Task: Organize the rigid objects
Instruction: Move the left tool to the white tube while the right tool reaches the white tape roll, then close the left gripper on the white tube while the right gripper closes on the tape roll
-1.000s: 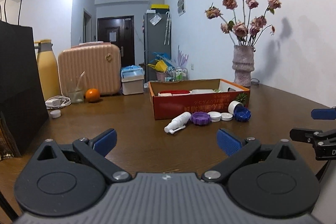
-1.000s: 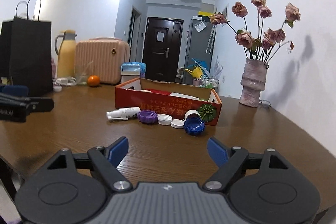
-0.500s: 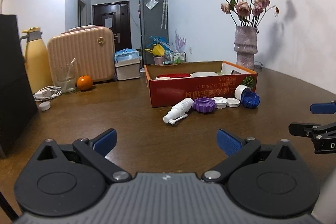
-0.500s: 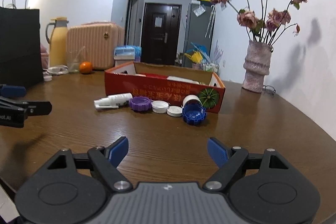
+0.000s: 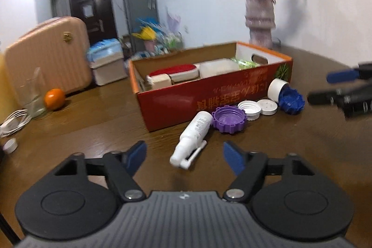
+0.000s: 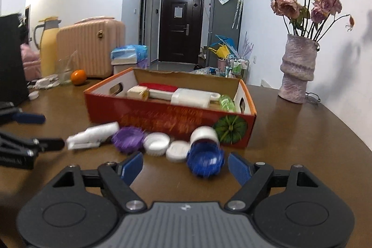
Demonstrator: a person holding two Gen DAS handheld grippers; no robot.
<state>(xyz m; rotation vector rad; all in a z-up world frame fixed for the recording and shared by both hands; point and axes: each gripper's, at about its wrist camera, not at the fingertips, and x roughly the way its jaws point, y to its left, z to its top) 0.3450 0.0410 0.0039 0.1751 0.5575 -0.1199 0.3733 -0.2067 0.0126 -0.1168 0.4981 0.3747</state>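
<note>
While both jaws narrow on nothing, left gripper (image 5: 184, 156) faces a smooth spray bottle (image 5: 193, 133), right gripper (image 6: 185, 165) a ridged blue cap (image 6: 205, 160).

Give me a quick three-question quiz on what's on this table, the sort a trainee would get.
1. True or false: the white spray bottle stands upright inside the red box.
2. Which lid lies closest to the right gripper? A) purple lid B) blue lid C) a white lid
3. Fill in: the left gripper holds ____.

Key
1. False: it lies on its side on the table, in front of the box.
2. B: the blue lid sits just ahead of the right gripper's fingers.
3. Nothing: its jaws are closing, the bottle's nozzle end lies just ahead of them, and the fingers do not touch it.
</note>
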